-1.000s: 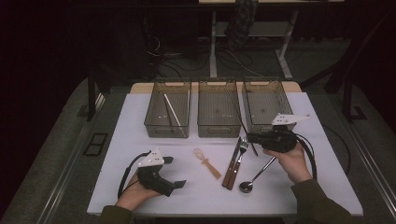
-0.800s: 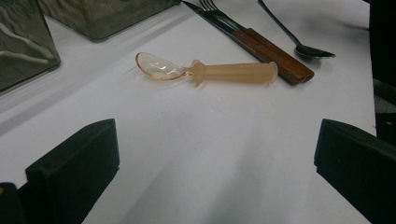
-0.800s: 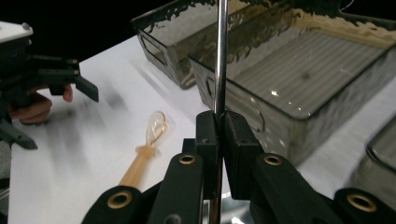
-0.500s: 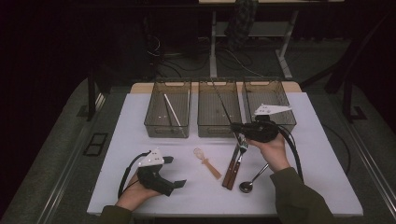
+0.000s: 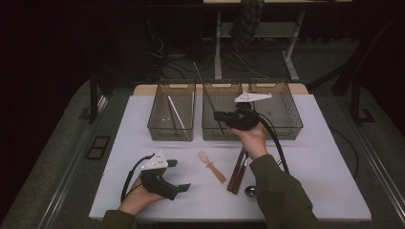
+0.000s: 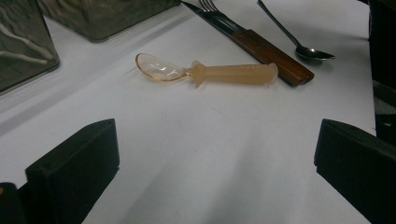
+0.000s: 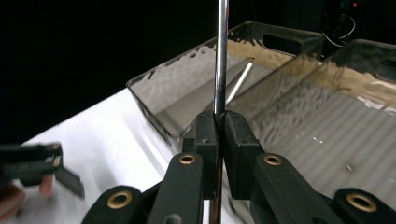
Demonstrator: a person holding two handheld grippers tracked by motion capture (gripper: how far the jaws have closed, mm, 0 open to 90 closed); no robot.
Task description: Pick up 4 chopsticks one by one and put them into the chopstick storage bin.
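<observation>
My right gripper (image 5: pixel 219 116) is shut on a thin shiny metal stick (image 5: pixel 206 95), held tilted above the middle clear bin (image 5: pixel 214 134). In the right gripper view the stick (image 7: pixel 221 56) rises straight up from between the closed pads of the gripper (image 7: pixel 217 122). My left gripper (image 5: pixel 179 175) rests on the white table near the front left, open, with nothing between its jaws. Ahead of that gripper (image 6: pixel 217 135) lies a clear orange plastic spoon (image 6: pixel 215 73), also seen from above (image 5: pixel 211 167).
Three clear bins stand in a row at the back; the left bin (image 5: pixel 157 130) holds a white stick (image 5: pixel 175 113), and the right bin (image 5: pixel 292 125) is beside the middle one. Wooden-handled fork and knife (image 5: pixel 237 172) and a metal spoon (image 5: pixel 250 191) lie at mid-table.
My right gripper has moved left and away from the person, carrying the metal stick from over the cutlery to above the middle bin. The left gripper has stayed put.
</observation>
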